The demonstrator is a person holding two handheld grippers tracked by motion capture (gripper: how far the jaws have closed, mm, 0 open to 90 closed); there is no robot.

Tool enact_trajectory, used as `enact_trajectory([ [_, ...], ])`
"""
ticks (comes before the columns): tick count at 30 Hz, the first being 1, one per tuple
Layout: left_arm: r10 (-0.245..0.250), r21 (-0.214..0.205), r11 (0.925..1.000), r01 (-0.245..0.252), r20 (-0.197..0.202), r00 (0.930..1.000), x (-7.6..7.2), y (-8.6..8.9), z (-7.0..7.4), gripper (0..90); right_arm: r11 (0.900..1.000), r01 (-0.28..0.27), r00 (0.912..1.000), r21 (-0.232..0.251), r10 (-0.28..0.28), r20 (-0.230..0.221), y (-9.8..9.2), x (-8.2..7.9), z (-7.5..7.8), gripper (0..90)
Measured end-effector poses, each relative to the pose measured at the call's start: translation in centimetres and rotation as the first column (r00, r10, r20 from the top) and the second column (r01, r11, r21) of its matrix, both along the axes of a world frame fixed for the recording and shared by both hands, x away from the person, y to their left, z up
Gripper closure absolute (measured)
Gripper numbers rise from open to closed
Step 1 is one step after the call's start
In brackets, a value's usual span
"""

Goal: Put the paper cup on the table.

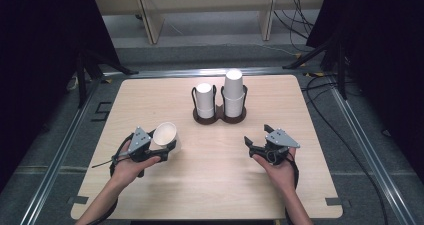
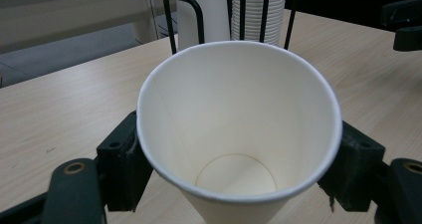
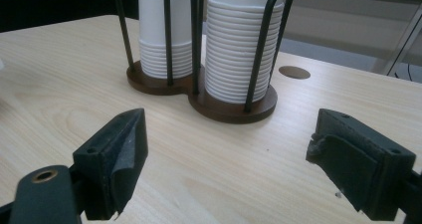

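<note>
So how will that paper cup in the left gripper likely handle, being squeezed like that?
The paper cup looks thin-walled and empty, so probably very light and easily crushed. The left gripper clamps its lower wall; the rim still looks round, suggesting a gentle grip. Set down, its tall tapered shape may tip easily.

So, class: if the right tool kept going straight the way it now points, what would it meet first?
Probably the cup holder. The right tool is open with bare table ahead of it, then the holder's dark base and the taller stack of paper cups in its wire frame. Depth is hard to judge.
</note>
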State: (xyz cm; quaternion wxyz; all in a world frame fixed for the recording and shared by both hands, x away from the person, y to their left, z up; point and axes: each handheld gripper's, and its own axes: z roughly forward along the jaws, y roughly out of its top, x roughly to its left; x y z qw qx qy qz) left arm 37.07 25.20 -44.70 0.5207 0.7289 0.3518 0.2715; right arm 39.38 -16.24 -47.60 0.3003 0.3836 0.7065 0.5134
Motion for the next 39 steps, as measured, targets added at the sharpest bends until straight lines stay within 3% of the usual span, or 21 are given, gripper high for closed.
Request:
enact_trajectory([
  [1,-0.002,-0.01,1.0,0.002,0.008,1.0,0.0,0.2,-0.1,24.4,0.9999,0.0,0.9999,-0.017,0.001,0.014,-0.1,0.1,0.0,15.2],
  [3,0.011,-0.008,0.9999,-0.011,0.0,0.9999,-0.4,0.6,-0.2,24.4,0.9999,0.005,0.9999,-0.015,-0.005,-0.012,0.1,-0.1,0.0,15.2],
  [6,0.03,-0.012,0.9995,-0.029,0.012,0.9995,-0.7,1.3,-0.2,24.4,0.9997,0.023,0.9997,-0.008,-0.023,0.002,0.1,-0.1,0.0,15.2],
  [8,0.047,-0.022,0.9987,-0.046,0.017,0.9988,-1.0,2.0,-0.2,24.4,0.9996,0.027,0.9995,-0.002,-0.027,-0.015,0.1,-0.2,0.1,15.2],
  [9,0.062,-0.007,0.9981,-0.062,0.014,0.998,-1.3,2.4,0.0,24.4,0.9995,0.031,0.9994,0.007,-0.031,-0.018,0.2,-0.2,0.1,15.2],
  [11,0.078,-0.018,0.9968,-0.078,0.03,0.9965,-1.5,3.0,0.0,24.5,0.9997,0.022,0.9997,0.003,-0.022,0.012,0.1,-0.1,0.1,15.2],
  [15,0.099,-0.019,0.9949,-0.099,0.032,0.9945,-1.9,4.0,-0.2,24.5,0.9996,0.026,0.9997,0.006,-0.026,0.0,0.3,-0.3,0.1,15.2],
  [18,0.119,-0.012,0.9928,-0.119,0.024,0.9926,-2.1,4.5,-0.6,24.5,0.9998,0.006,0.9999,0.021,-0.006,-0.013,0.4,-0.2,0.0,15.2],
  [19,0.13,0.002,0.9915,-0.13,0.014,0.9914,-2.3,4.7,-0.7,24.5,0.9998,0.018,0.9998,-0.005,-0.018,0.005,0.3,-0.2,0.1,15.2],
  [21,0.133,-0.002,0.9911,-0.133,0.019,0.9909,-2.4,5.0,-1.0,24.5,0.9999,0.012,0.9999,-0.012,-0.012,0.001,0.4,-0.2,0.1,15.2],
  [22,0.135,-0.004,0.9909,-0.135,0.02,0.9907,-2.5,5.1,-1.1,24.5,0.9999,0.012,0.9997,0.002,-0.012,-0.022,0.6,-0.3,0.1,15.2],
  [23,0.14,-0.001,0.9901,-0.14,0.014,0.99,-2.7,5.3,-1.2,24.5,0.9997,0.018,0.9998,-0.016,-0.017,0.007,0.5,-0.2,0.0,15.2],
  [28,0.162,0.013,0.9867,-0.162,0.01,0.9868,-3.2,6.3,-1.5,24.5,0.9998,0.018,0.9998,0.002,-0.018,-0.008,0.7,-0.3,0.0,15.2],
  [30,0.176,0.027,0.984,-0.176,0.003,0.9843,-3.3,6.8,-1.6,24.4,0.9996,0.01,0.9997,-0.025,-0.009,0.022,0.6,0.0,-0.1,15.2],
  [32,0.191,0.035,0.9811,-0.191,-0.003,0.9816,-3.5,7.2,-1.7,24.5,1.0,0.004,1.0,-0.003,-0.004,-0.008,0.7,-0.1,-0.1,15.2],
  [34,0.196,0.047,0.9795,-0.196,-0.002,0.9805,-3.6,7.4,-1.8,24.5,0.9998,0.004,0.9999,-0.017,-0.004,0.01,0.6,0.0,-0.1,15.2],
  [39,0.211,0.053,0.9762,-0.21,-0.009,0.9774,-3.9,7.9,-2.2,24.5,0.9999,-0.004,1.0,-0.009,0.004,-0.008,0.7,0.0,-0.1,15.2],
])
